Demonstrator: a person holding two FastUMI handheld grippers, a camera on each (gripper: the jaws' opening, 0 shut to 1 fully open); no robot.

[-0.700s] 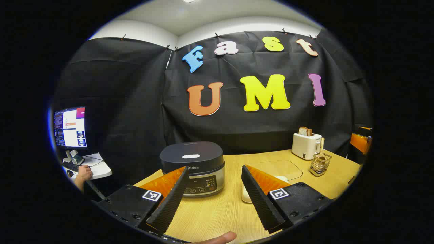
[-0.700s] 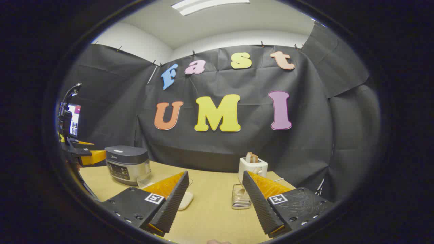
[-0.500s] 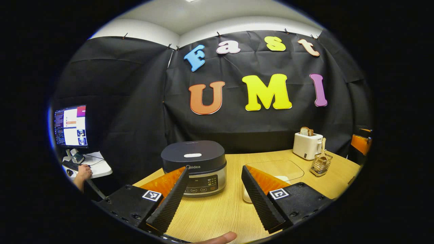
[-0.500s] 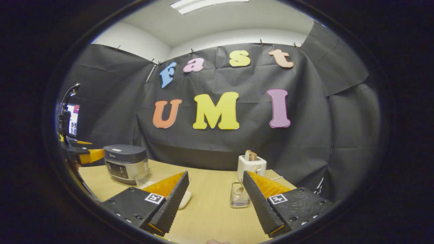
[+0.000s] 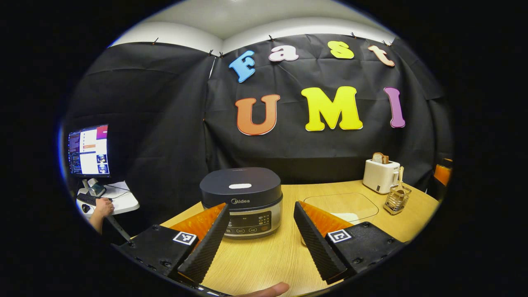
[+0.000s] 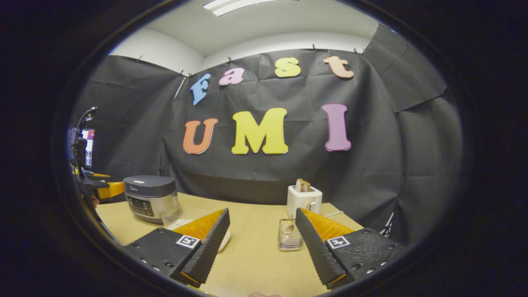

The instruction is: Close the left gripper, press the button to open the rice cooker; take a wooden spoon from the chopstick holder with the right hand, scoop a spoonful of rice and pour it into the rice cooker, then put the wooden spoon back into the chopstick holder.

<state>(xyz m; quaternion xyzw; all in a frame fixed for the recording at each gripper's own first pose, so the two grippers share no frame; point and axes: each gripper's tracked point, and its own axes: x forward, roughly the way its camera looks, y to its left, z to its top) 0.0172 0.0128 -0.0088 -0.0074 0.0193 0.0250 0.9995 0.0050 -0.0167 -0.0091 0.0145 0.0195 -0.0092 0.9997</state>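
Observation:
The dark-lidded rice cooker (image 5: 241, 198) stands shut on the wooden table (image 5: 268, 255), with a white button (image 5: 240, 186) on its lid. My left gripper (image 5: 261, 205) hangs open just in front of it, holding nothing. A wooden spoon (image 5: 399, 181) stands in the wire chopstick holder (image 5: 397, 199) at the far right. A clear container (image 5: 342, 204) holding white rice (image 5: 348, 216) lies between them. In the right gripper view, my right gripper (image 6: 262, 211) is open and empty, short of the holder (image 6: 288, 235). The cooker (image 6: 150, 198) and left gripper (image 6: 105, 189) show at far left.
A white toaster (image 5: 381, 175) with bread stands behind the holder, by the black cloth wall. Off the table's left end, a monitor (image 5: 88, 150) sits on a small white desk with a person's hand (image 5: 101, 206) on it. A thumb (image 5: 268, 290) shows at the bottom edge.
The left gripper has drifted left and slightly nearer, so the cooker sits more centred and larger. The right gripper has tipped down a little. Both stay open.

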